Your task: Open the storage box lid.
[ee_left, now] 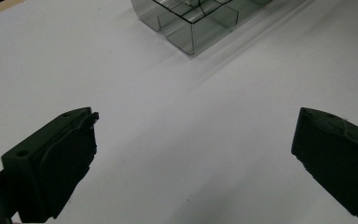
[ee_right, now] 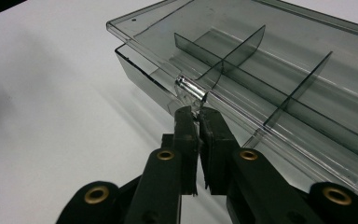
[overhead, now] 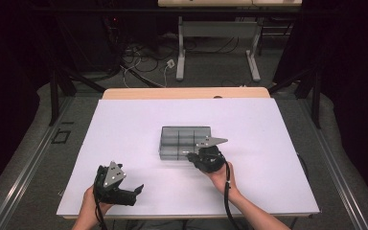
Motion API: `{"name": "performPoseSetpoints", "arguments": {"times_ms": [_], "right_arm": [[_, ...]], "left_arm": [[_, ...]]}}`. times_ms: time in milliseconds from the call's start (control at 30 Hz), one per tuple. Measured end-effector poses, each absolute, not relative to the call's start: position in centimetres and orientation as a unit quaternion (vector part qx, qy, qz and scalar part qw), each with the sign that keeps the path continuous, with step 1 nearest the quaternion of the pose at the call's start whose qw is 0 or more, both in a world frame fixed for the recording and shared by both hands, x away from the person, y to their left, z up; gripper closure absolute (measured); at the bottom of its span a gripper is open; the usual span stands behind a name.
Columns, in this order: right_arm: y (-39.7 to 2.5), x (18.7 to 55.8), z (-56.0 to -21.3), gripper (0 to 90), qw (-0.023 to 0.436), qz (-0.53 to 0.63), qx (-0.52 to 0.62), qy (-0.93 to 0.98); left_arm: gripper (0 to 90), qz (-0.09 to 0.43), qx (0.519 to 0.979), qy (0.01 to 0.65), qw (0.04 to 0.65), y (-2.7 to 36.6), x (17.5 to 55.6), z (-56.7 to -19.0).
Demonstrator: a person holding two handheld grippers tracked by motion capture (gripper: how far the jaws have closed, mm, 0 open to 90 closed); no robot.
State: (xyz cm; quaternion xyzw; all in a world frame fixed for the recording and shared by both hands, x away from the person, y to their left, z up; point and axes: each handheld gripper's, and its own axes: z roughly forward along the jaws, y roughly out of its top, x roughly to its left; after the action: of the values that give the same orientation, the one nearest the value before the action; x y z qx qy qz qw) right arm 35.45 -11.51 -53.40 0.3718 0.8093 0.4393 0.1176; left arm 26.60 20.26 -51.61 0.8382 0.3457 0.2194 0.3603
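My left gripper [overhead: 133, 190] sits at the near left of the white tabletop [overhead: 124, 124], held in my left hand [overhead: 90, 203]. Its jaws stand wide apart with nothing between them, and in the left gripper view [ee_left: 193, 140] there is only bare white surface in the gap, with a corner of the box [ee_left: 191, 18] well off at the far side. The gripper points toward the right, roughly along the near edge.

Near the middle of the tabletop lies the box [overhead: 184, 141], a smoky clear plastic organizer with a hinged lid. Its long axis runs left to right, parallel to the near edge. In the right gripper view the box [ee_right: 270, 70] shows thin dividers that split it into compartments, one long wall running lengthwise and shorter walls crossing it. Every compartment I can see is empty. The lid lies over the tray, its left corner slightly proud of the tray's edge.

My right gripper [overhead: 191, 155] is at the box's near right corner, held in my right hand [overhead: 220, 177] and pointing left and away toward the box. In its own view the right gripper [ee_right: 199, 114] has its jaws pressed nearly together, pinching the small clear latch [ee_right: 191, 91] on the box's near long side. The latch tab stands up just above the fingertips.
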Motion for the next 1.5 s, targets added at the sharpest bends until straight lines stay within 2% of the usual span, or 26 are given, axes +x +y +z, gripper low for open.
{"name": "performPoseSetpoints", "arguments": {"times_ms": [233, 533, 567, 600, 633, 767, 800, 933, 1067, 1267, 1500], "right_arm": [[-11.6, 35.4, -53.2, 86.4, 0.116, 0.44, 0.371, 0.809], [-11.7, 35.5, -52.8, 86.5, 0.121, 0.444, 0.363, 0.81], [-11.8, 35.5, -52.8, 86.5, 0.12, 0.443, 0.364, 0.81], [-11.8, 35.5, -52.9, 86.5, 0.122, 0.445, 0.362, 0.81], [-11.8, 35.5, -52.9, 86.5, 0.122, 0.445, 0.362, 0.81], [-11.8, 35.5, -52.9, 86.5, 0.122, 0.441, 0.361, 0.812], [-11.8, 35.5, -52.9, 86.5, 0.122, 0.441, 0.361, 0.812], [-11.8, 35.5, -52.9, 86.5, 0.122, 0.444, 0.361, 0.811], [-11.9, 35.5, -52.9, 86.5, 0.123, 0.443, 0.361, 0.811], [-11.8, 35.5, -52.9, 86.5, 0.123, 0.444, 0.361, 0.811], [-11.8, 35.5, -53.1, 86.3, 0.122, 0.439, 0.361, 0.814]], "left_arm": [[0.2, 0.223, 0.837, 0.348, 0.357, 19.1, 27.8, -51.4], [1.5, 0.231, 0.842, 0.339, 0.35, 16.5, 31.1, -51.4], [3.6, 0.228, 0.843, 0.342, 0.347, 16.1, 31.4, -51.5], [10.9, 0.229, 0.844, 0.348, 0.338, 15.5, 32.0, -51.5], [14.2, 0.229, 0.844, 0.348, 0.338, 15.5, 32.0, -51.5], [24.9, 0.236, 0.848, 0.344, 0.327, 14.3, 33.1, -51.4], [24.9, 0.24, 0.847, 0.345, 0.326, 14.0, 33.3, -51.4], [40.0, 0.241, 0.85, 0.343, 0.318, 13.3, 34.1, -51.6], [49.8, 0.241, 0.852, 0.338, 0.319, 12.8, 34.5, -51.7], [56.8, 0.248, 0.856, 0.327, 0.314, 11.7, 34.8, -52.1], [59.9, 0.245, 0.846, 0.337, 0.333, 12.1, 34.9, -52.3]]}}
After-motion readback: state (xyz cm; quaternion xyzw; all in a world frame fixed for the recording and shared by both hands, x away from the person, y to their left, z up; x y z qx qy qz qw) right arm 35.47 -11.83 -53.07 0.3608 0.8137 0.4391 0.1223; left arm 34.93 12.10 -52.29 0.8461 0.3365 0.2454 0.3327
